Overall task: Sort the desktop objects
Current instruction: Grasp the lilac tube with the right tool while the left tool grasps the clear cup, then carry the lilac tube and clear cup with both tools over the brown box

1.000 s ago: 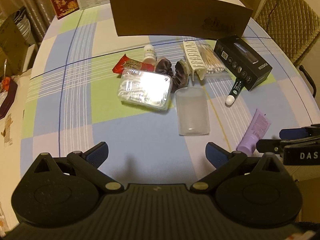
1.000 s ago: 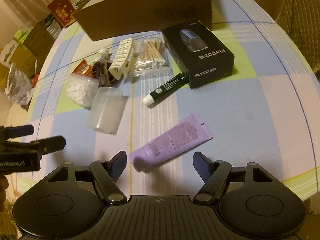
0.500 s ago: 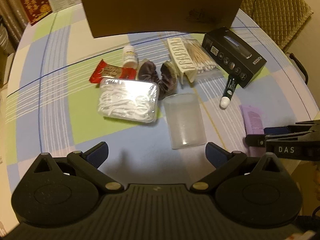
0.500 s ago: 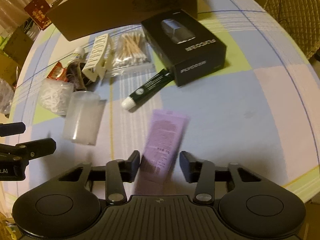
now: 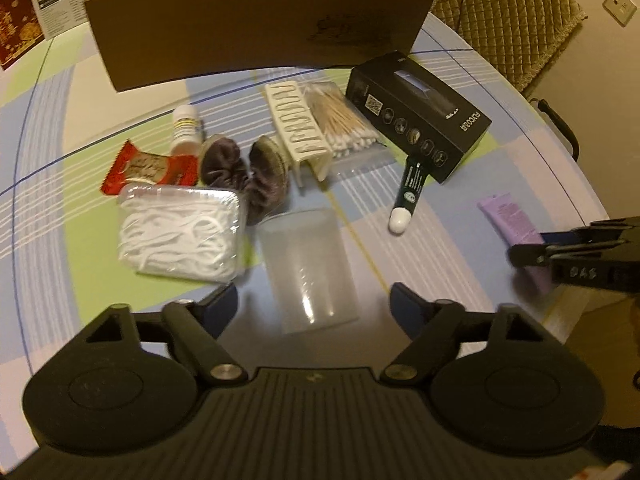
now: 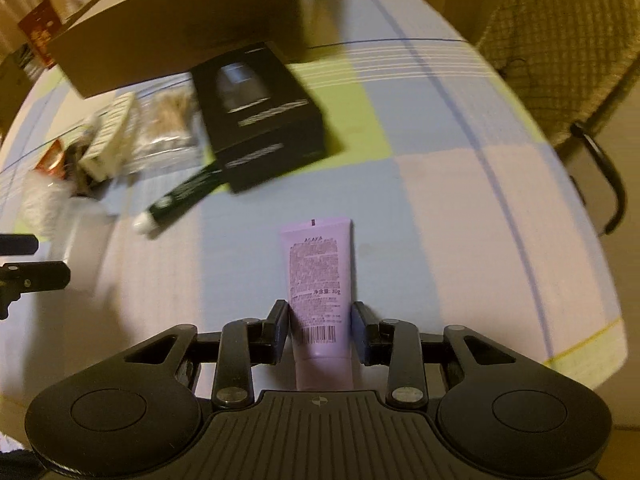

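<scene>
A clear plastic cup (image 5: 308, 268) lies on its side on the checked tablecloth, between the fingers of my left gripper (image 5: 314, 300). The jaws are closing, and a gap remains on each side of the cup. My right gripper (image 6: 320, 320) has a purple tube (image 6: 320, 276) between its pads, which press on the tube's sides near its cap end. These jaws are still closing. The tube points straight ahead along the fingers. In the left wrist view, the purple tube (image 5: 508, 216) pokes out past the right gripper at the table's right edge.
A long brown cardboard box (image 5: 256, 36) stands at the back. In front lie a black carton (image 5: 420, 120), a dark green tube (image 5: 412, 184), cotton swabs (image 5: 340, 120), a cream hair claw (image 5: 298, 128), a scrunchie (image 5: 244, 168), a floss-pick box (image 5: 180, 232) and a red packet (image 5: 140, 168). A quilted chair (image 5: 508, 12) stands beyond the table.
The left gripper has come down over the clear cup and its jaws have narrowed. The right jaws closed on the purple tube, which turned in line with the fingers and moves with them.
</scene>
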`<state>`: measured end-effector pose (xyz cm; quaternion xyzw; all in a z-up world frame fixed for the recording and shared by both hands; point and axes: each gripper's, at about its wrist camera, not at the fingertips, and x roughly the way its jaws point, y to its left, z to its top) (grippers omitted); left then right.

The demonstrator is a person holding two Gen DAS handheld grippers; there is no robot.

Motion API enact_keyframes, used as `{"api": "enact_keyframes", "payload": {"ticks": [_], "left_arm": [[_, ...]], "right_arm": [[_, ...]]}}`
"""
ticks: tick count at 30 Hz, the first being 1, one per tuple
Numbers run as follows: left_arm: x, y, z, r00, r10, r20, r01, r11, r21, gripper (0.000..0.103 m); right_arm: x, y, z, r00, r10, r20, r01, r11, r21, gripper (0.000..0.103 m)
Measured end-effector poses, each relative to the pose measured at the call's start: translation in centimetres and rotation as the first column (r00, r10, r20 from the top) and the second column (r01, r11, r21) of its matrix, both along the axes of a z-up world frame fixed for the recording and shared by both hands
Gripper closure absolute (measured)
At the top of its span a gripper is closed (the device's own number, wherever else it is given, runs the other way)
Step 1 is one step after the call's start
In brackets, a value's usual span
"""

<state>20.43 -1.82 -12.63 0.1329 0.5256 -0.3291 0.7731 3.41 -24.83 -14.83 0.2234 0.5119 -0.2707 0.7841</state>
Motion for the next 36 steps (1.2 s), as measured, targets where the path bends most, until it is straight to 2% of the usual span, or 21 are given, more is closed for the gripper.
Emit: {"api": "enact_keyframes", "payload": {"ticks": [4, 7, 12, 20, 26, 31, 36], "left_arm": [[0.3, -1.0, -1.2, 1.0, -0.002, -0.003, 0.002, 1.0, 0.003, 0.041], [0.6, -1.6, -1.9, 1.0, 0.001, 0.012, -0.001, 1.0, 0.008, 0.043], [1.2, -2.6, -2.8, 0.998, -0.011, 0.064, 0.009, 0.999, 0.032, 0.053], [0.4, -2.6, -3.0, 0.993, -0.064, 0.101, 0.059, 0.997, 0.051, 0.055], [-1.1, -1.4, -2.8, 0.993, -0.055, 0.103, 0.047, 0.996, 0.075, 0.055], [-1.8, -0.7, -2.8, 0.994, -0.047, 0.1, 0.039, 0.996, 0.085, 0.055], [-2.3, -0.3, -2.3, 0.994, -0.042, 0.099, 0.033, 0.996, 0.087, 0.055]], "right_arm": [[-1.1, -1.2, 0.0, 1.0, -0.018, -0.001, 0.018, 1.0, -0.013, 0.072], [-1.5, -1.5, 0.0, 1.0, -0.025, 0.011, 0.025, 1.0, -0.016, 0.072], [-1.7, -1.6, -0.1, 0.999, -0.015, 0.031, 0.016, 1.0, -0.027, 0.072], [-1.9, -1.5, -0.2, 0.999, 0.035, 0.041, -0.031, 0.996, -0.089, 0.072], [-1.4, -1.2, -0.5, 0.997, 0.072, 0.026, -0.068, 0.989, -0.132, 0.071], [-1.1, -1.3, -0.4, 0.996, 0.092, 0.012, -0.09, 0.987, -0.13, 0.071], [-1.2, -1.0, 0.0, 0.993, 0.113, 0.017, -0.111, 0.99, -0.087, 0.071]]}}
